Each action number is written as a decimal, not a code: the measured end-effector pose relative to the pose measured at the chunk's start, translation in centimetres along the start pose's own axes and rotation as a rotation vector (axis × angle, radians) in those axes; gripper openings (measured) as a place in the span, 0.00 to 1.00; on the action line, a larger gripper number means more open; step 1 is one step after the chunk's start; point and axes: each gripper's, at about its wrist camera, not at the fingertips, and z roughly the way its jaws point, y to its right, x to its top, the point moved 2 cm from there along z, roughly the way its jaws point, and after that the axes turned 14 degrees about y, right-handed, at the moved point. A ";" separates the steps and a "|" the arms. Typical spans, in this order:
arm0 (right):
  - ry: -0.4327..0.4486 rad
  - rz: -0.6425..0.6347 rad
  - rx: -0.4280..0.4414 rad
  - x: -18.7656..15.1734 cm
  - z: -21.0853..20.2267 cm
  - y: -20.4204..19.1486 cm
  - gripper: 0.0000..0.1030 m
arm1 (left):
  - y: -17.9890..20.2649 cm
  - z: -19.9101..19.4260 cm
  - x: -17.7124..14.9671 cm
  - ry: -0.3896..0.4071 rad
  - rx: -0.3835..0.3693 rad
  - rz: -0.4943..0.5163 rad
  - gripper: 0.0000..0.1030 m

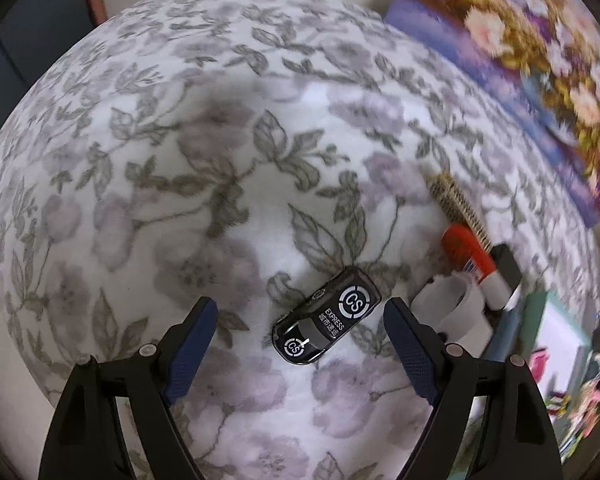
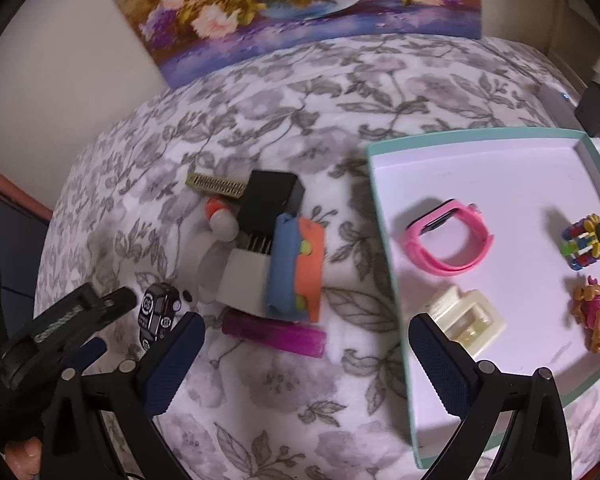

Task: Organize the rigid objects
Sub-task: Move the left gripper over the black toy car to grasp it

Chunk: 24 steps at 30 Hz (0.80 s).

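The left gripper [image 1: 300,320] hangs with jaws spread wide and empty over the small glossy black toy car [image 1: 326,316], low centre of the left wrist frame, on the floral-print tabletop [image 1: 180,180]. Best straddle its narrow sides squarely. The right gripper [image 2: 304,340] is likewise released.

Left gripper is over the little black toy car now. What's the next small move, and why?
Probably lower the left gripper a bit further and close on the toy car. Its fingers stand open on either side of the car, which lies free on the flowered cloth, untouched. The tray already holds sorted items, so the car likely goes there next.
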 end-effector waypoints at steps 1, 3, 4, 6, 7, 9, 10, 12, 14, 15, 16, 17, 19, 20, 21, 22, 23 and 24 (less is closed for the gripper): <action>-0.007 -0.004 0.002 -0.1 0.2 -0.2 1.00 | 0.2 0.2 -0.1 -0.005 0.003 0.015 0.83; -0.021 -0.008 0.004 -0.4 0.6 -0.4 1.00 | 0.5 0.9 -0.2 -0.018 0.005 0.041 0.83; -0.027 -0.010 0.001 -0.4 0.8 -0.5 1.00 | 0.6 1.1 -0.3 -0.021 0.006 0.049 0.83; -0.033 -0.012 -0.005 -0.5 1.1 -0.5 1.00 | 0.8 1.7 -0.3 -0.029 0.005 0.067 0.83; -0.034 -0.012 -0.007 -0.5 1.1 -0.5 1.00 | 0.9 1.9 -0.4 -0.032 0.005 0.075 0.83; -0.035 -0.010 -0.012 -0.4 1.2 -0.4 1.00 | 1.1 2.3 -0.4 -0.041 0.003 0.084 0.81; -0.036 -0.009 -0.014 -0.4 1.3 -0.4 1.00 | 1.2 2.5 -0.5 -0.044 0.000 0.085 0.80; -0.038 -0.008 -0.017 -0.4 1.4 -0.4 1.00 | 1.5 3.0 -0.6 -0.053 -0.015 0.087 0.70; -0.043 -0.002 -0.022 -0.4 1.6 -0.4 1.00 | 1.6 3.2 -0.8 -0.058 -0.033 0.096 0.62; -0.047 0.003 -0.021 -0.5 1.7 -0.4 1.00 | 1.8 3.2 -0.9 -0.057 -0.038 0.105 0.58; -0.049 0.005 -0.019 -0.5 1.8 -0.4 1.00 | 2.0 3.2 -0.9 -0.055 -0.041 0.109 0.56; -0.051 0.007 -0.017 -0.5 1.8 -0.5 1.00 | 2.1 3.2 -1.0 -0.056 -0.048 0.108 0.54; -0.050 0.010 -0.021 -0.6 1.8 -0.4 1.00 | 2.6 3.3 -1.0 -0.055 -0.049 0.112 0.53; -0.051 0.011 -0.022 -0.6 1.9 -0.4 1.00 | 2.7 3.3 -1.0 -0.056 -0.049 0.112 0.53; -0.050 0.013 -0.023 -0.6 1.8 -0.4 1.00 | 2.8 3.3 -1.1 -0.056 -0.050 0.110 0.52; -0.049 0.014 -0.024 -0.6 1.8 -0.4 1.00 | 2.6 3.3 -1.1 -0.056 -0.049 0.107 0.51; -0.047 0.015 -0.024 -0.6 1.7 -0.4 1.00 | 2.5 3.2 -1.1 -0.058 -0.050 0.101 0.50; -0.044 0.014 -0.022 -0.5 1.7 -0.5 1.00 | 2.5 3.2 -1.1 -0.060 -0.050 0.094 0.49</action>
